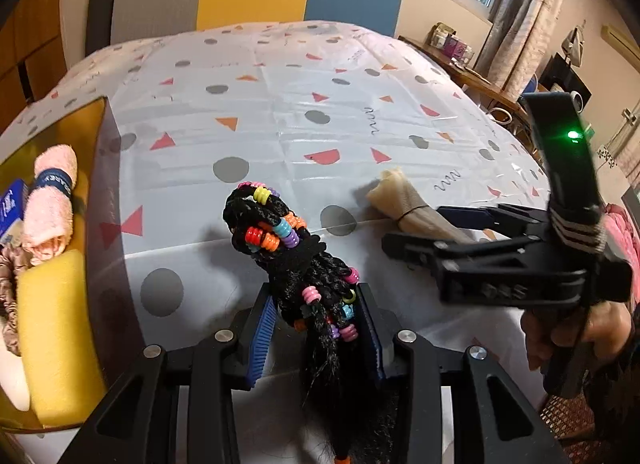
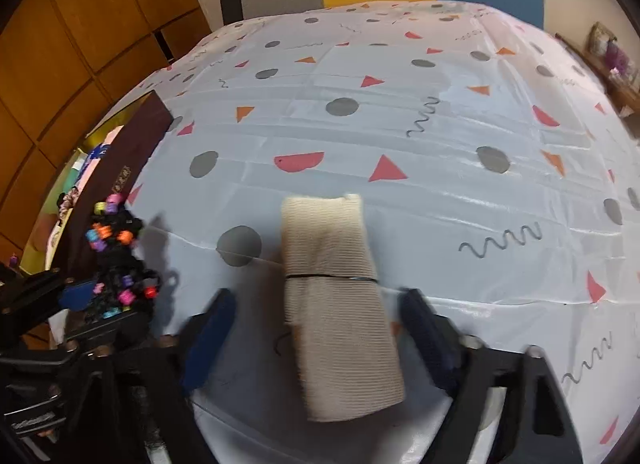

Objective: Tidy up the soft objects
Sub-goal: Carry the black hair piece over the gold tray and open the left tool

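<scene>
Our left tongs (image 1: 316, 328) clench the beaded black braid (image 1: 280, 240), lifted off the worktop (image 1: 280, 112) so it can swing to the yellow box (image 1: 102, 168) at nine o'clock. Our right tongs (image 2: 320, 340) stand released, straddling the banded beige cloth roll (image 2: 336, 296) lying there, ready to close.

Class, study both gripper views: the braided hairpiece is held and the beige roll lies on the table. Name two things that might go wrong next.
1. The beaded hairpiece hangs loosely out of the left gripper; its trailing strands might snag on the box wall.
2. The right gripper straddles the beige roll with jaws wide open; closing off-centre might make it slip.
</scene>
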A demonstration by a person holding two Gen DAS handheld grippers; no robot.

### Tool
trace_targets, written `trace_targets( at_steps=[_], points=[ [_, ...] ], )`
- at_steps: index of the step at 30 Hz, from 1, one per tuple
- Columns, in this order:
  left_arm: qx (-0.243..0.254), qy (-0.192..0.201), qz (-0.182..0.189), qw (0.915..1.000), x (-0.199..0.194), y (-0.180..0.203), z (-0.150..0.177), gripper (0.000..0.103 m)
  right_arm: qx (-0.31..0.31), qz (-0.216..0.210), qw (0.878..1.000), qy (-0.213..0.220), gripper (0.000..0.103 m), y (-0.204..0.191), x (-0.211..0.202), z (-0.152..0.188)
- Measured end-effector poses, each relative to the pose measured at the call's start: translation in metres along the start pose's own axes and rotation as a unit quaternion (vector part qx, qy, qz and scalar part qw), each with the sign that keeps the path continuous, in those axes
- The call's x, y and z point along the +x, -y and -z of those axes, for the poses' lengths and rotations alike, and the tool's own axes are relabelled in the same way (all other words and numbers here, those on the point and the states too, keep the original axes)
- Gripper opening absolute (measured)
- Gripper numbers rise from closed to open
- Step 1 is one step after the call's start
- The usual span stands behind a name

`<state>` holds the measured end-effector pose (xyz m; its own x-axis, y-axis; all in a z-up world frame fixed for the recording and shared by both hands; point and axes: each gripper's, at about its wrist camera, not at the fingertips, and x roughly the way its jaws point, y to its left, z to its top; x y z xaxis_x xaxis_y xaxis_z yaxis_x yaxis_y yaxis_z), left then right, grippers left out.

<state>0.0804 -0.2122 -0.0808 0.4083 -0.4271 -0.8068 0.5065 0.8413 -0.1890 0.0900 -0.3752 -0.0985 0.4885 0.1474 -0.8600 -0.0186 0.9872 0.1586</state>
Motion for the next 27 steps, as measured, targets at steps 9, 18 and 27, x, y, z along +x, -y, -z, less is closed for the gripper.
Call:
trace_targets(
  at_steps=[9, 18, 27],
  points=[
    [0.023, 0.04, -0.003, 0.9989, -0.035, 0.008, 0.004, 0.039, -0.035, 0.036, 0.999, 0.004, 0.045, -0.011, 0.001, 0.003],
    [0.033, 0.085, 0.006, 0.9959, -0.08, 0.013, 0.0, 0.039, -0.031, 0.035, 0.999, 0.013, 0.046, -0.007, 0.001, 0.007],
    [0.026, 0.098, 0.017, 0.9947, -0.098, 0.011, 0.0, 0.039, -0.037, 0.046, 0.998, 0.031, 0.046, -0.009, 0.002, 0.01]
  ],
)
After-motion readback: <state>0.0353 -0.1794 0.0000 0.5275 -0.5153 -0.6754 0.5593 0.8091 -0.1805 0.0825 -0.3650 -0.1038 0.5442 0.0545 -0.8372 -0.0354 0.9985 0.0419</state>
